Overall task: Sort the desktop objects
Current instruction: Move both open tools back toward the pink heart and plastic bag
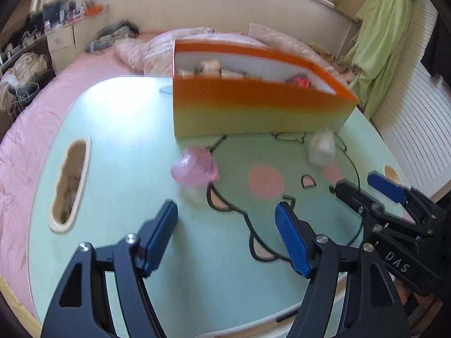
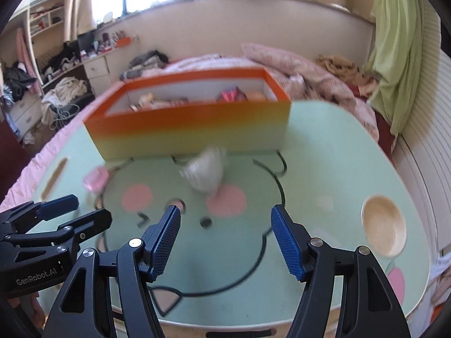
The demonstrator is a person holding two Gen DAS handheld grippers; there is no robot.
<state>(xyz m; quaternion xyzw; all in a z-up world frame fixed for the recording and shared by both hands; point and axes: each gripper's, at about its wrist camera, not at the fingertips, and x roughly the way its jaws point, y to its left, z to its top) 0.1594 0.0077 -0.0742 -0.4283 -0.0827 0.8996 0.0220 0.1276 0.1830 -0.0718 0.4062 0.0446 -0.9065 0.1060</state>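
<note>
A pink translucent wrapped object [image 1: 195, 166] lies on the green cartoon table [image 1: 118, 146], in front of the orange-and-yellow box [image 1: 253, 107]. A whitish wrapped object [image 1: 321, 148] lies near the box's right corner. My left gripper [image 1: 225, 231] is open and empty, just short of the pink object. In the right wrist view my right gripper [image 2: 224, 236] is open and empty, short of the whitish object [image 2: 204, 173]. The pink object [image 2: 95, 181] and the box [image 2: 191, 124] show there too. The box holds several small items.
The table [image 2: 324, 146] sits on a bed with pink sheets [image 1: 25, 146] and a rumpled quilt [image 2: 296, 64]. It has a slot handle [image 1: 70, 180] at the left and a round cup recess [image 2: 384, 233] at the right. A white radiator [image 1: 422, 118] stands at the right.
</note>
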